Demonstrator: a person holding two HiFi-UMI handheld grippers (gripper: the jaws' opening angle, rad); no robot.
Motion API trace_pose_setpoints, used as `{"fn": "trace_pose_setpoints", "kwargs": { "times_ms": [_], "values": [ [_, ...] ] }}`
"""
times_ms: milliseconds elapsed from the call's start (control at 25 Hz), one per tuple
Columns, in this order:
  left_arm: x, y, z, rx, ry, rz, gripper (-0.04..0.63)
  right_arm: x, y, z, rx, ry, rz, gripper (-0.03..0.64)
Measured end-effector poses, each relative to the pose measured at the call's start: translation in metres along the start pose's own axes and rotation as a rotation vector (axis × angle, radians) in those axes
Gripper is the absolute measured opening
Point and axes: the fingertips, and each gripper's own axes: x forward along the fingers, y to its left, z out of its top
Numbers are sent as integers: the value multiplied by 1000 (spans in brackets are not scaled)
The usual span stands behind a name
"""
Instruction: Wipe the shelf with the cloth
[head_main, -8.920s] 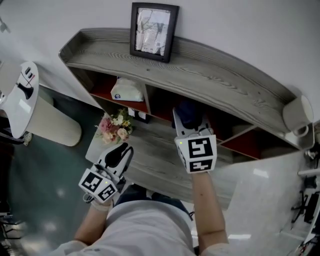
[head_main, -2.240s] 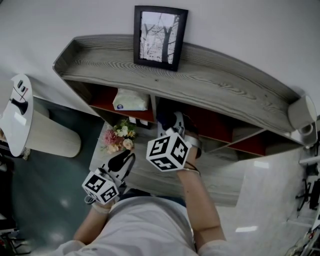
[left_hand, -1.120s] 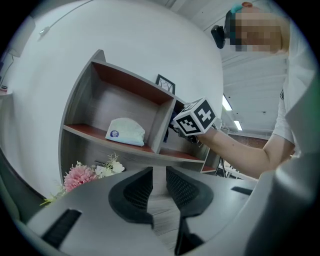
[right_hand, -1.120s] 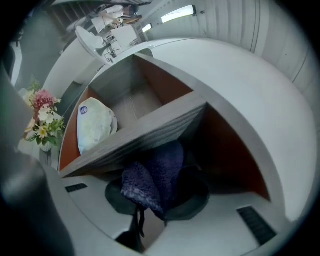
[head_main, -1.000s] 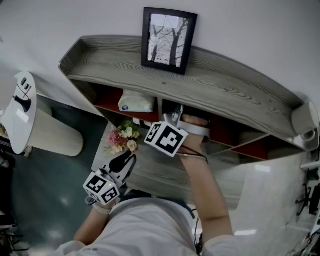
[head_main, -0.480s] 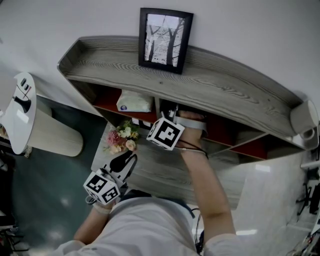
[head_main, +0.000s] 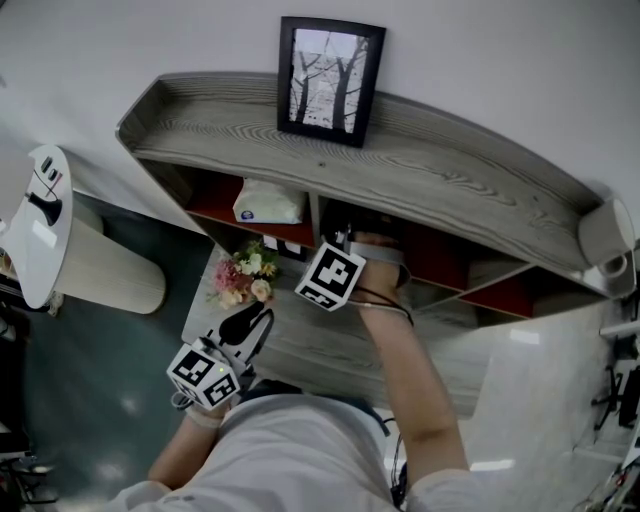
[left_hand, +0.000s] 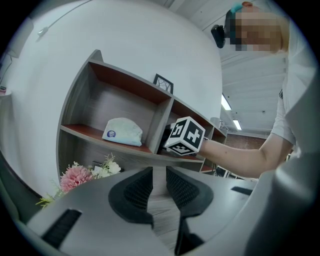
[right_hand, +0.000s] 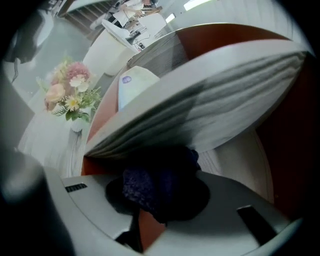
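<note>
Left gripper nearest, low over the pale grey wood-grain tabletop, jaws a narrow gap apart, empty; likely parked out of the way. Farther in, right gripper clamped tight on crumpled dark blue cloth, reaching into the middle compartment of the grey wood-grain shelf unit, presumably to rub its reddish floor; contact unclear.

The head view looks steeply down from above the person onto the top and open front of the shelf. The left gripper view sits low and well back, facing the compartments almost level. The right gripper view is close in at a compartment, tilted, with a grey board filling its middle. All three share the white pack and the flowers.
</note>
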Motion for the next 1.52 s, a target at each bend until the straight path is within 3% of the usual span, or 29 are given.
{"fn": "trace_pose_setpoints", "kwargs": {
  "times_ms": [240, 400, 600, 840, 1240, 1520],
  "values": [
    [6, -4, 1, -1, -2, -27, 94, -11, 23, 0, -30, -18, 43, 84],
    [14, -13, 3, 4, -3, -61, 93, -24, 27, 1, 7, -48, 43, 84],
    [23, -21, 4, 7, 2, -104, 94, -45, 17, -12, 119, -71, -29, 84],
    [38, -39, 1, 16, 23, -176, 94, -68, -4, -54, 259, -21, -107, 84],
    [65, -77, -7, 39, 63, -305, 93, -109, -16, -141, 595, 36, -191, 84],
    [79, -97, -12, 56, 90, -367, 94, -134, -18, -184, 951, -22, -221, 84]
  ]
}}
